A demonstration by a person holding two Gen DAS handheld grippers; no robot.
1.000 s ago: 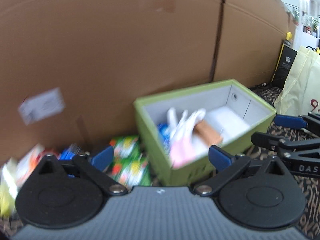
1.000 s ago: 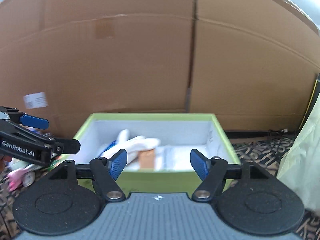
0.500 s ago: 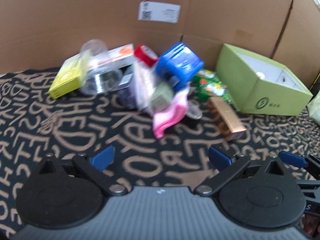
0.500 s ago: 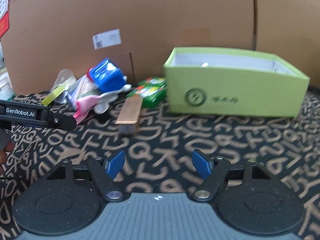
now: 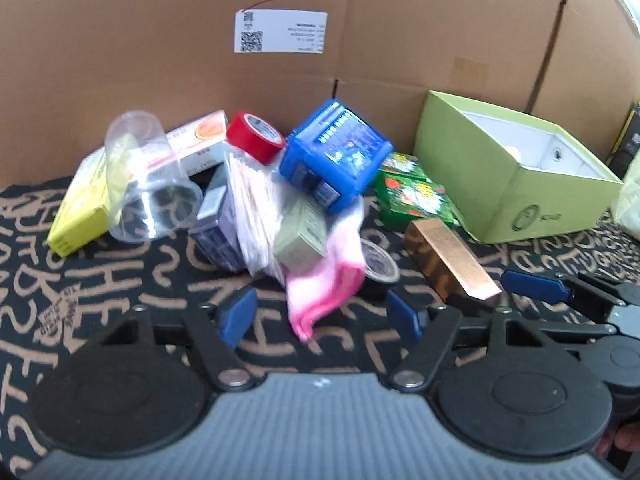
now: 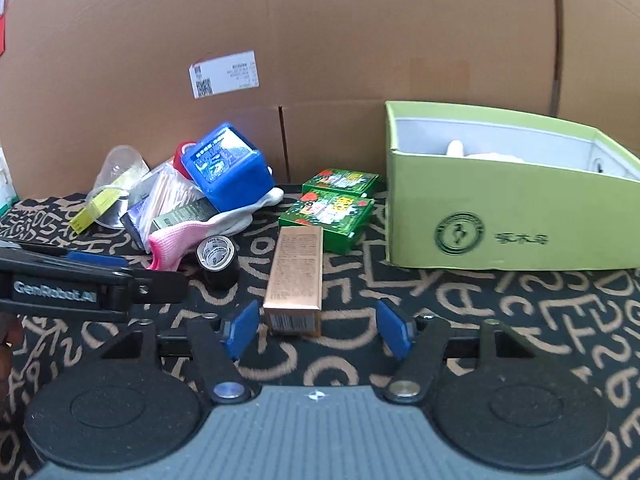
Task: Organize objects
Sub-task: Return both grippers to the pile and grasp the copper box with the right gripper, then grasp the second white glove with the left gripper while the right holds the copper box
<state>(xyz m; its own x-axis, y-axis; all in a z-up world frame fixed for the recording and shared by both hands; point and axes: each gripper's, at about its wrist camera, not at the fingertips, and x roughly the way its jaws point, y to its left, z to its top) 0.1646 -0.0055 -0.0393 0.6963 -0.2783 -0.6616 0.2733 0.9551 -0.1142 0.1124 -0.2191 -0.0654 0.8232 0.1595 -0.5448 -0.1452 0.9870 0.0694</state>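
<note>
A pile of loose objects lies on the patterned cloth: a blue box (image 5: 335, 155), a pink and white sock (image 5: 328, 276), a red tape roll (image 5: 256, 136), a clear cup (image 5: 148, 184) and green packets (image 5: 412, 196). My left gripper (image 5: 322, 316) is open, just in front of the sock's tip. My right gripper (image 6: 316, 328) is open, with the near end of a copper box (image 6: 296, 276) between its fingertips. An open green storage box (image 6: 504, 216) stands to the right with white items inside.
A tall cardboard wall (image 6: 320, 40) closes the back. A black tape roll (image 6: 218, 260) stands left of the copper box. A yellow box (image 5: 80, 208) lies at the pile's left. A pale bag (image 5: 630, 208) shows at the far right.
Both grippers have pulled back from above the green box and dropped low to the cloth. The left one has moved in toward the sock, the right one toward the copper box.
</note>
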